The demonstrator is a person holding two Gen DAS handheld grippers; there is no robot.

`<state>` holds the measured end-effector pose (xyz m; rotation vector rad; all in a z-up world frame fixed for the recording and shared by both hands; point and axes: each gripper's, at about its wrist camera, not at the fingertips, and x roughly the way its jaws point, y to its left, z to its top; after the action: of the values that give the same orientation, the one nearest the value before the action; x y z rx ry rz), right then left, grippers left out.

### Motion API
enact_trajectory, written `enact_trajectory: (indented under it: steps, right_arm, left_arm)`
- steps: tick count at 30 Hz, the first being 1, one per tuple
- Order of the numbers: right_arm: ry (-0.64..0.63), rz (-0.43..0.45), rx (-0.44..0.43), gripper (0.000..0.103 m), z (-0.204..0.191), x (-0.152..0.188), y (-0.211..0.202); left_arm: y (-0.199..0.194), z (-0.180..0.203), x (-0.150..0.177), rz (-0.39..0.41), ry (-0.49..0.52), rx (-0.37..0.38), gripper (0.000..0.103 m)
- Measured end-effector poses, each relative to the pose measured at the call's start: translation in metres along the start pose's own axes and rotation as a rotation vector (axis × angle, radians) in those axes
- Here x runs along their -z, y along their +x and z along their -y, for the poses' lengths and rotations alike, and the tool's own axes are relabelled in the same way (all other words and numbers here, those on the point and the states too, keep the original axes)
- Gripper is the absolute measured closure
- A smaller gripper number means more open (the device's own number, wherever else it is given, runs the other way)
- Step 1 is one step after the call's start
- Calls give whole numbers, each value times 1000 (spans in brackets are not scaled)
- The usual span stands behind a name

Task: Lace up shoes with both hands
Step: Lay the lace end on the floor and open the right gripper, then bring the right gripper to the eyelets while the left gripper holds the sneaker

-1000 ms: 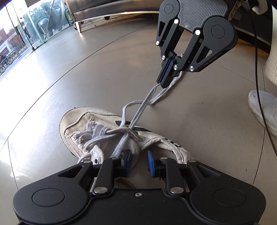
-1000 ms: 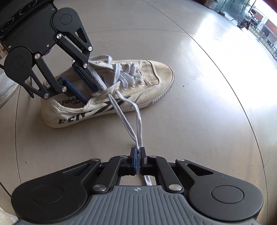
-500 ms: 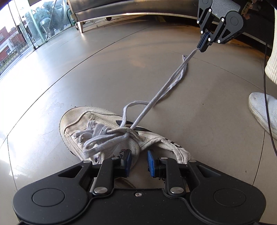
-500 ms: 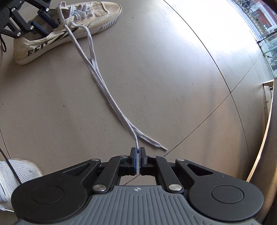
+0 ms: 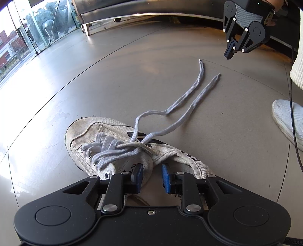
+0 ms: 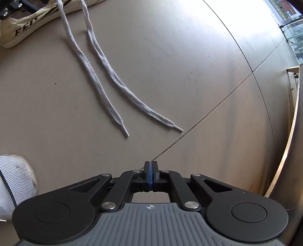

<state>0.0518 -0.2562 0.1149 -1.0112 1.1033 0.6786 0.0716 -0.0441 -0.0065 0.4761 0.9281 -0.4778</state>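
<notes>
A worn white canvas shoe [image 5: 113,143] lies on the grey floor, its laces crossed over the tongue. Both loose lace ends [image 5: 197,94] trail away from it and lie flat on the floor. My left gripper [image 5: 151,176] sits low over the shoe's collar, blue pads apart, with the shoe's opening showing between them. My right gripper [image 5: 229,54] hangs above the floor beyond the lace tips, shut and holding nothing. In the right wrist view its pads [image 6: 150,170] meet, the lace ends [image 6: 106,94] stop short of them, and the shoe [image 6: 28,28] is at the top left.
A person's white sneaker [image 5: 287,121] and pale trouser leg [image 5: 298,56] stand at the right, with a black cable [image 5: 292,123] hanging past them. That sneaker [image 6: 15,181] sits beside my right gripper. A metal-edged base [image 5: 132,7] runs along the back, and a floor seam [image 6: 208,113] crosses near the lace tips.
The lace end has come out of my right gripper and both ends now lie slack on the floor. The right gripper has drawn farther from the shoe. My left gripper has stayed put.
</notes>
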Motion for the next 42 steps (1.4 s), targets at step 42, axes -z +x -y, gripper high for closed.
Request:
enact_trajectory:
  steps: [42]
  right_arm:
    - [659, 236, -282, 100, 38, -77, -8]
  left_arm:
    - [-23, 13, 6, 37, 26, -10, 75]
